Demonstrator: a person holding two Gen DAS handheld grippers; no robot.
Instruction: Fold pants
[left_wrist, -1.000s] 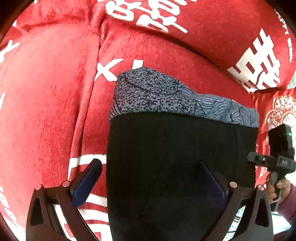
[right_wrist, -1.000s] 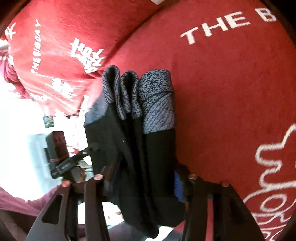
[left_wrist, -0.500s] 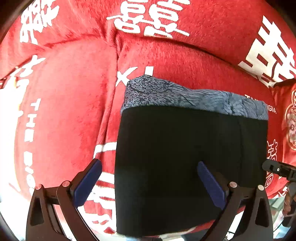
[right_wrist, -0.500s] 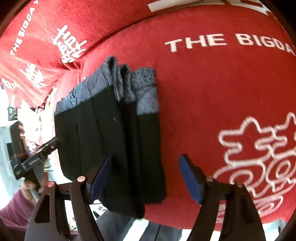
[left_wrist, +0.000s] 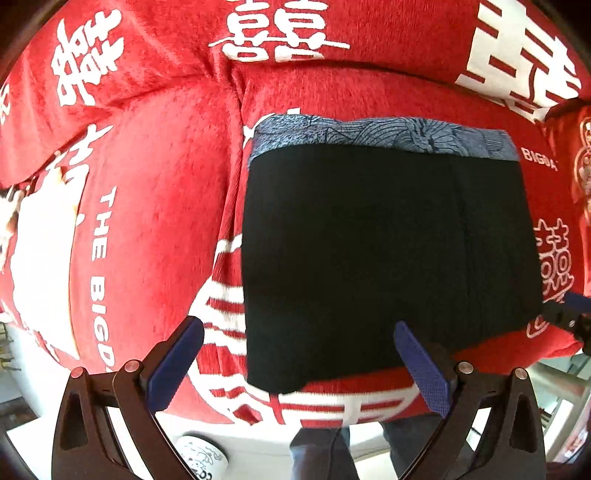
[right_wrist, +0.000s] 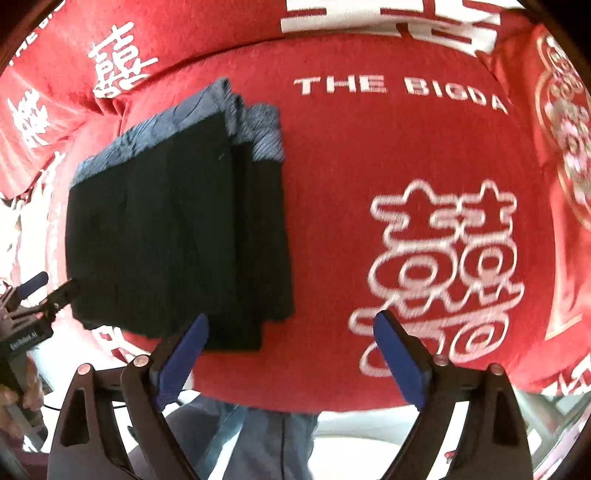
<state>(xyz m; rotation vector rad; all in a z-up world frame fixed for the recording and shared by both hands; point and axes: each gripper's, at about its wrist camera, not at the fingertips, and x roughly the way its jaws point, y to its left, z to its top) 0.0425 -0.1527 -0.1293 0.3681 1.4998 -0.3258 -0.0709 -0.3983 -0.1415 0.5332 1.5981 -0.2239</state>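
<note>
The black pants (left_wrist: 384, 254) lie folded into a compact rectangle on the red sofa seat (left_wrist: 155, 221), with their grey-blue patterned waistband (left_wrist: 384, 136) at the far edge. In the right wrist view the folded pants (right_wrist: 177, 236) sit to the left, stacked layers showing along their right side. My left gripper (left_wrist: 299, 354) is open and empty, held back from the pants' near edge. My right gripper (right_wrist: 288, 350) is open and empty, just off the pants' near right corner. The left gripper's tips (right_wrist: 48, 291) show at the left edge of the right wrist view.
The sofa is covered in red plush with white characters and "THE BIGDAY" lettering (right_wrist: 399, 88). Red back cushions (left_wrist: 280, 40) rise behind the seat. A red patterned pillow (right_wrist: 565, 122) stands at the right. The seat's front edge (left_wrist: 332, 402) drops to a pale floor.
Both grippers have let go of the pants and pulled back toward the sofa's front edge. The pants now lie flat on the seat.
</note>
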